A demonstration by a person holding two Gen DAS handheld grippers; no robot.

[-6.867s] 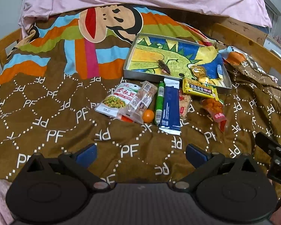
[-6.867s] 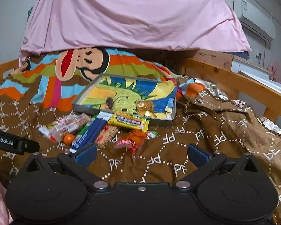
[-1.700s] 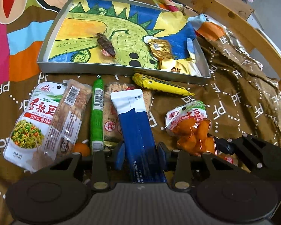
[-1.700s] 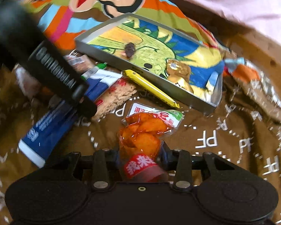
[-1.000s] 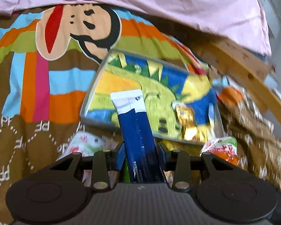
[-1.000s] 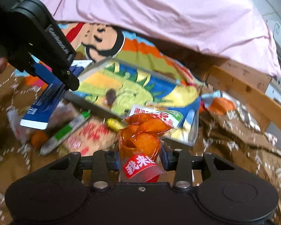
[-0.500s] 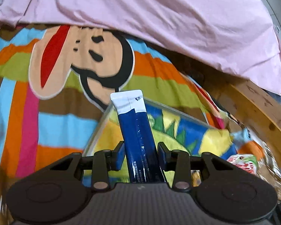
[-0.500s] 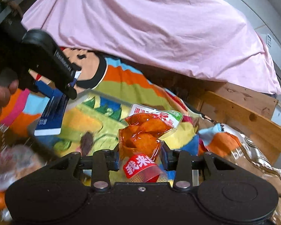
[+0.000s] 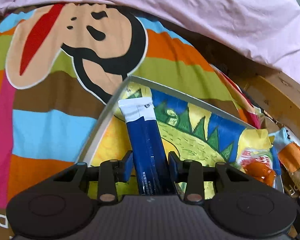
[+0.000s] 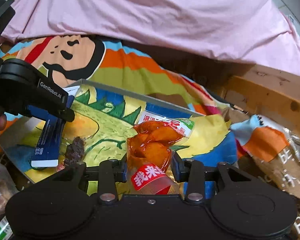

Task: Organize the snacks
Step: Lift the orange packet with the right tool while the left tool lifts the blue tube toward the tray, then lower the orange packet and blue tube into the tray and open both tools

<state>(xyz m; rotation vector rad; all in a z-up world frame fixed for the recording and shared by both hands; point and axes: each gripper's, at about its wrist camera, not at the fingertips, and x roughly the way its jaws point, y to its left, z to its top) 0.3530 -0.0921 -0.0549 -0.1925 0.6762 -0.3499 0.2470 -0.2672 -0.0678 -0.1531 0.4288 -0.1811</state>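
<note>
- Covering the bed, the patterned blanket with its big cartoon monkey face now fills most of both views, where seven seconds ago the loose snacks lay spread across its brown "PF" part; a pink sheet hangs over the far end and a wooden bed rail runs along the right.
- The grey-rimmed tray with its dinosaur drawing sat well ahead of both tools back then; both packets now hang over it.
- The left hand-held gripper was wide apart and empty at the start; it is now clamped on the blue packet, whose white end points towards the tray's far left corner.
- From the right wrist view, that gripper's black body, printed "GenRobot.AI", blocks the tray's near left side, with a fingertip of the person showing at the frame edge.
- The right hand-held gripper, also empty earlier, grips the orange snack bag by its lower end; the bag stands up over the tray's middle and right.
- A dark brown snack lies inside the tray, just beside the blue packet's lower end.
- The bag's red label carries white Chinese characters; its white and green top has red ones, too blurred to read.
</note>
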